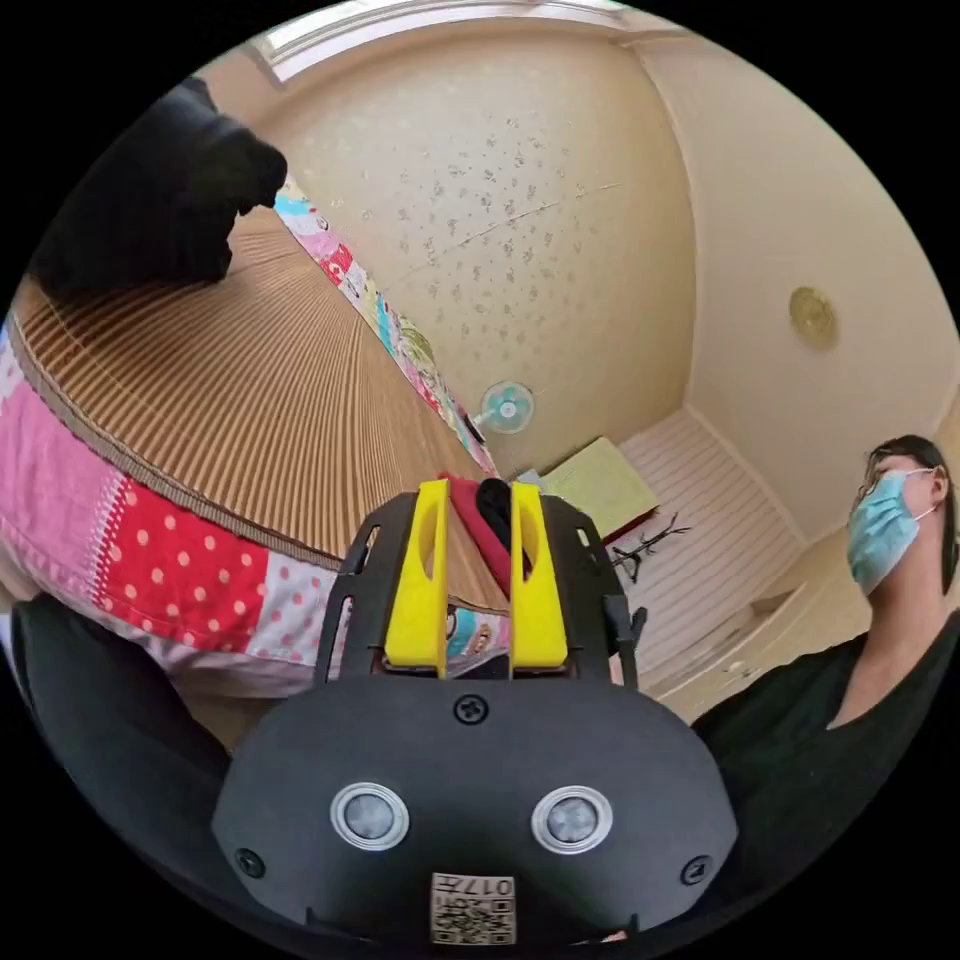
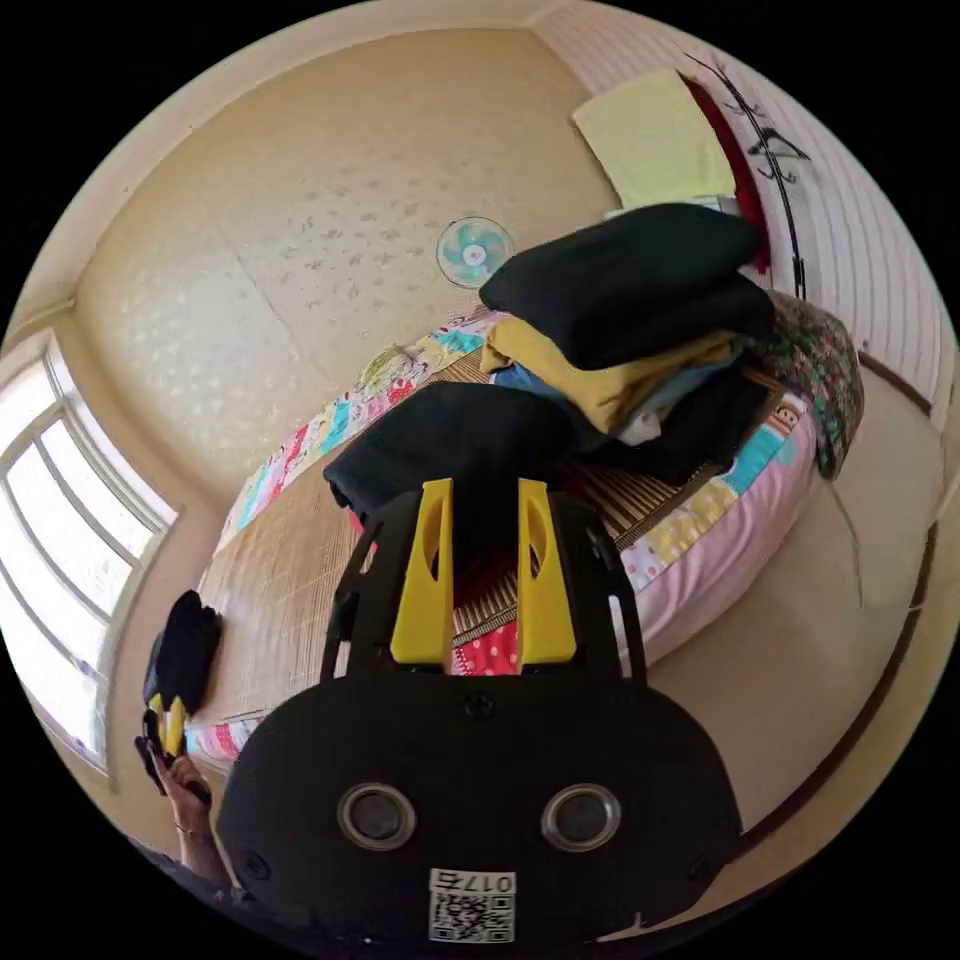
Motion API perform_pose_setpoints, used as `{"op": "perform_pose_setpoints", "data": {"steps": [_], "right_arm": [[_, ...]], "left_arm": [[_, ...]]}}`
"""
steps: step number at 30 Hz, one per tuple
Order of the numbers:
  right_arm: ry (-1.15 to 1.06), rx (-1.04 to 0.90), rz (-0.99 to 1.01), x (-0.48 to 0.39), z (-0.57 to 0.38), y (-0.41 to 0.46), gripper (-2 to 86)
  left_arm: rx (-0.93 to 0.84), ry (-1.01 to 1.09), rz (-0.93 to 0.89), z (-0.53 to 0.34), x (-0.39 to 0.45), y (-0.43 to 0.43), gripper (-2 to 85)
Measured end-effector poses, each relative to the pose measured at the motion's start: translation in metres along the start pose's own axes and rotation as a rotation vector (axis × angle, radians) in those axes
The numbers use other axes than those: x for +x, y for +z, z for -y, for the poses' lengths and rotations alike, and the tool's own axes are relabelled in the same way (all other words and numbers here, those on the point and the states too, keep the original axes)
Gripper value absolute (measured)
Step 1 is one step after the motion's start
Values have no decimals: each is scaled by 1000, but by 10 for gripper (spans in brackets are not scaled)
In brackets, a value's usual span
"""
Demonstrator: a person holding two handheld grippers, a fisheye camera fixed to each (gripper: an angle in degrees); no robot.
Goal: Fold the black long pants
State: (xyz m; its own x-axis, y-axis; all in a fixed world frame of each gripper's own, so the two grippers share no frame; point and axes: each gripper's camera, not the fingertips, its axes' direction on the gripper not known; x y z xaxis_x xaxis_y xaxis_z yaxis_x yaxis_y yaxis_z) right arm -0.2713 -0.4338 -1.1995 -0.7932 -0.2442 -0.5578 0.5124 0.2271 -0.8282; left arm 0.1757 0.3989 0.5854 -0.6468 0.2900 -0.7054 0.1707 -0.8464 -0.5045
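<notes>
Bed with bamboo mat, patchwork sheet beneath. On the mat: stack of folded clothes at one end, folded black long pants just beside it. Left gripper and right gripper off the mat's edge, fingers slightly parted, holding nothing.

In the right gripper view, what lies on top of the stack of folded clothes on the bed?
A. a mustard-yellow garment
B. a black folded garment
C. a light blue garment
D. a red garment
B: a black folded garment tops the stack, with the mustard-yellow garment directly beneath it and a light blue layer lower down.
</notes>
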Motion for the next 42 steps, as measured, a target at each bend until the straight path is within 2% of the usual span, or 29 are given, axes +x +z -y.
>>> {"op": "perform_pose_setpoints", "data": {"steps": [2,4,7,9,12,15,19,22,26,29,32,35,39,42], "right_arm": [[106,-88,240,49,13,15,137],[145,-115,325,66,19,29,141],[178,-138,360,62,36,50,133],[161,-145,282,42,52,55,102],[45,-76,147,-12,86,45,61],[-98,4,257,-80,131,38,41],[-443,-9,477,-215,167,45,31],[-667,-211,660,-306,143,82,26],[-851,-549,782,-366,34,152,20],[-944,-734,766,-361,-57,182,16],[-954,-814,799,-330,-114,179,14],[-830,-826,955,-288,-118,157,12],[-854,-812,913,-258,-126,129,10],[-787,-831,852,-237,-126,129,3]], "left_arm": [[-8,-5,-79,-9,-1,-11,100],[-50,94,7,-11,22,-22,94],[-116,227,116,-5,60,-27,75],[-136,247,88,1,72,-31,56],[-16,287,74,2,93,-59,12],[48,303,120,4,111,-78,-6],[14,299,75,6,125,-74,-10],[-17,306,86,2,130,-61,-10],[-54,266,100,-4,125,-46,-10],[-74,234,90,-8,116,-37,-10],[-103,234,98,-9,109,-29,-10],[-142,241,100,-7,102,-14,-9],[-165,274,74,-6,94,21,-2],[-174,289,58,-8,91,56,25]]}}
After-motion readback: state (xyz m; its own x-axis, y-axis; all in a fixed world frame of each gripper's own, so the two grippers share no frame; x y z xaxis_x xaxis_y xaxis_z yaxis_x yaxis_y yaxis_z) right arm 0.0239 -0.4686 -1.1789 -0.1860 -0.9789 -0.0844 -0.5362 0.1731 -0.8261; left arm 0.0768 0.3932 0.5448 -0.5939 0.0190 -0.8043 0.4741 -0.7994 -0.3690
